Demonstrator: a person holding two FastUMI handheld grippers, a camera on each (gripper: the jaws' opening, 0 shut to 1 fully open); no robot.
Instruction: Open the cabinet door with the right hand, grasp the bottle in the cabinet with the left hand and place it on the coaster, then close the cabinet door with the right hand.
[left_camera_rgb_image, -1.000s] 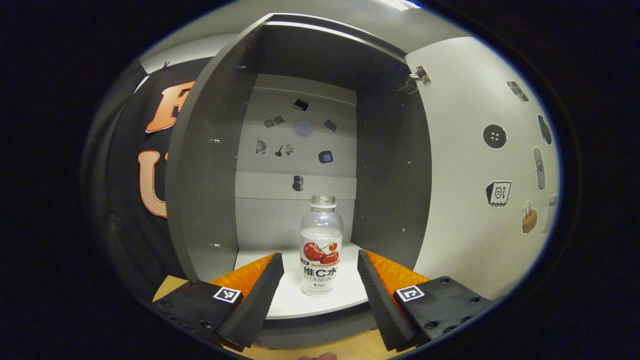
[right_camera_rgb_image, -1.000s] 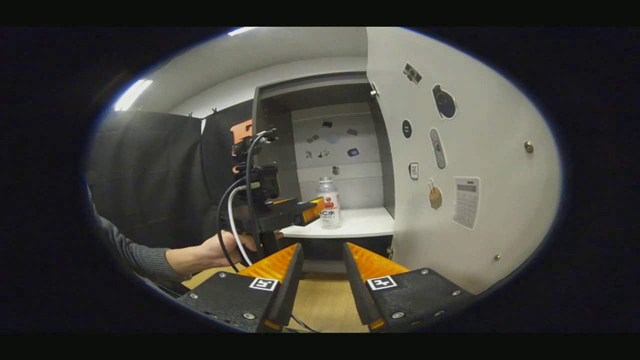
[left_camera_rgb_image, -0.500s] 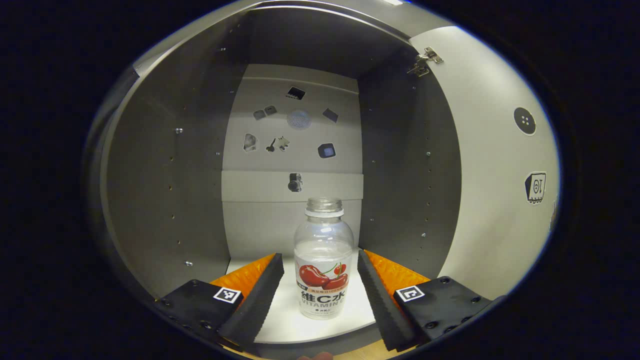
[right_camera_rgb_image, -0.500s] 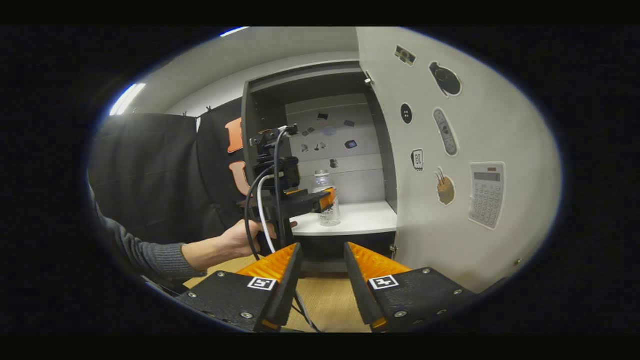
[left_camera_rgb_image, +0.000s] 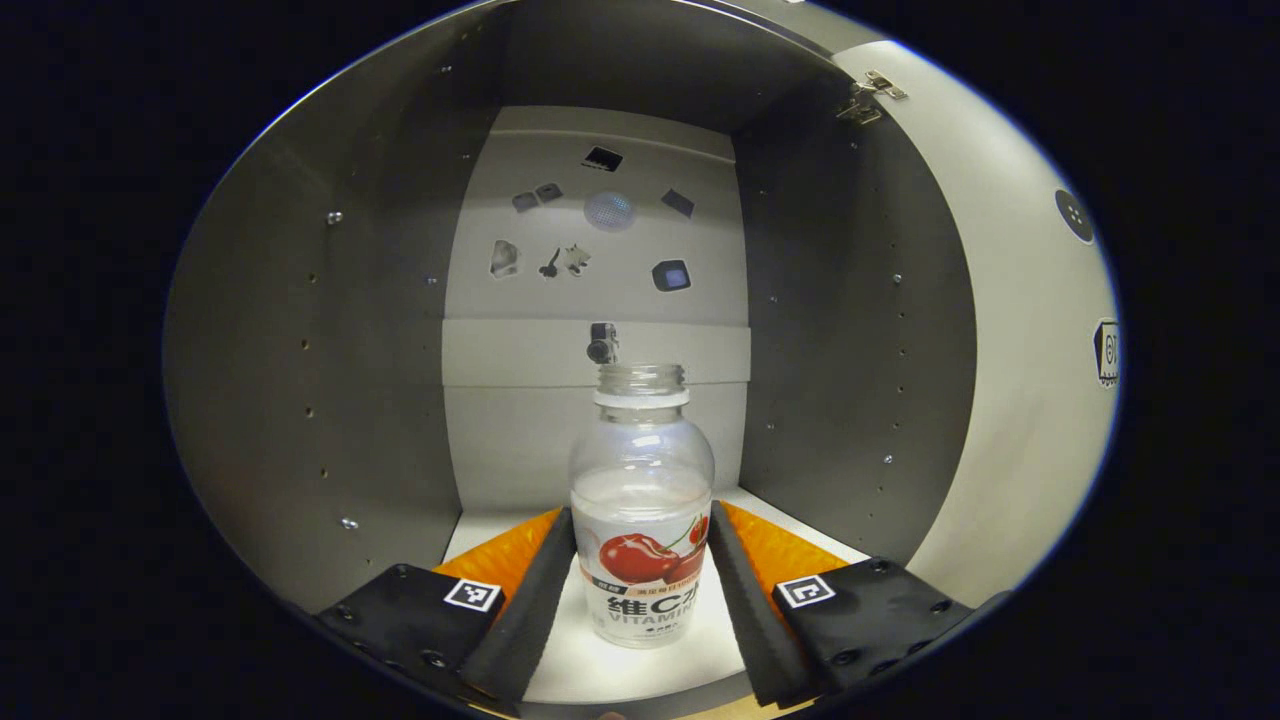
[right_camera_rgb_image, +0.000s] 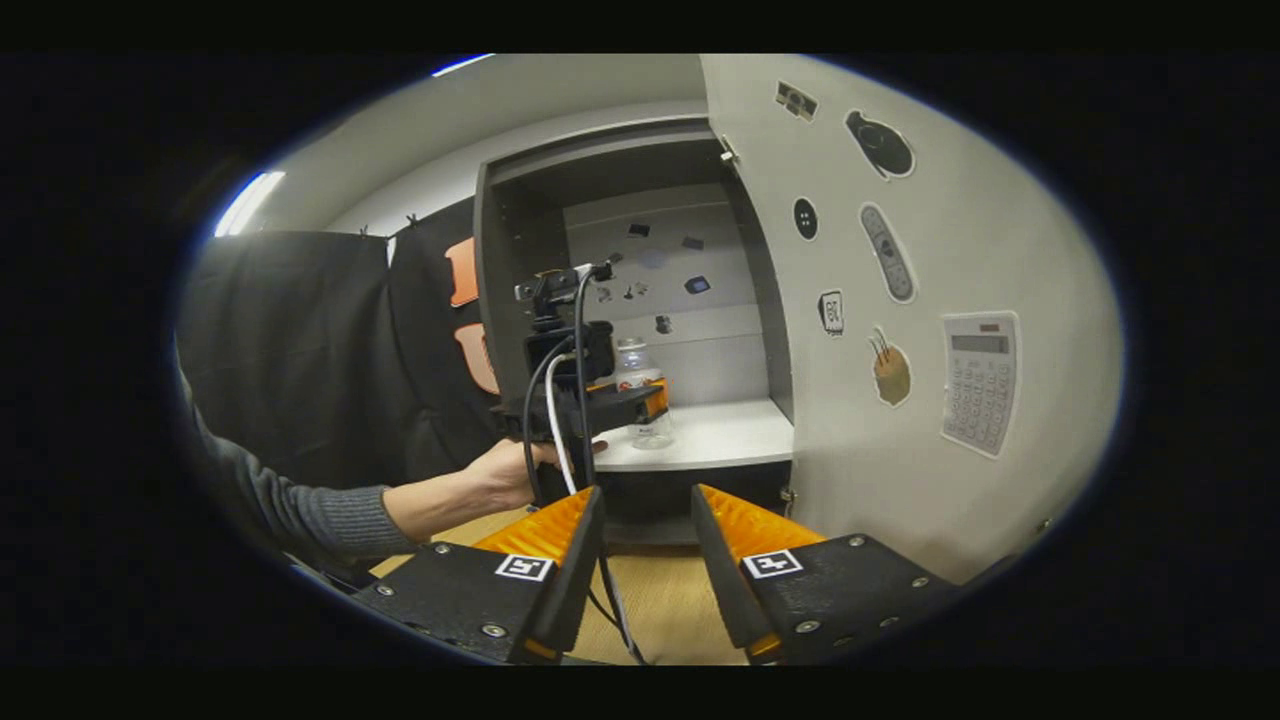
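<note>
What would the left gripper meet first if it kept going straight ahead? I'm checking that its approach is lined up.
The bottle. It stands upright on the cabinet shelf, centred between the open jaws of the left gripper. Whether they already touch it is unclear.

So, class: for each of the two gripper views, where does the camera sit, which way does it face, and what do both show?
Left gripper view: rides the left gripper, facing into the grey open cabinet; its fingers flank the clear plastic bottle with a red-fruit label.
Right gripper view: rides the right gripper, set back, facing the cabinet front and white stickered door; the person's hand and grey sleeve show.
Shared: bottle, cabinet, door.
</note>
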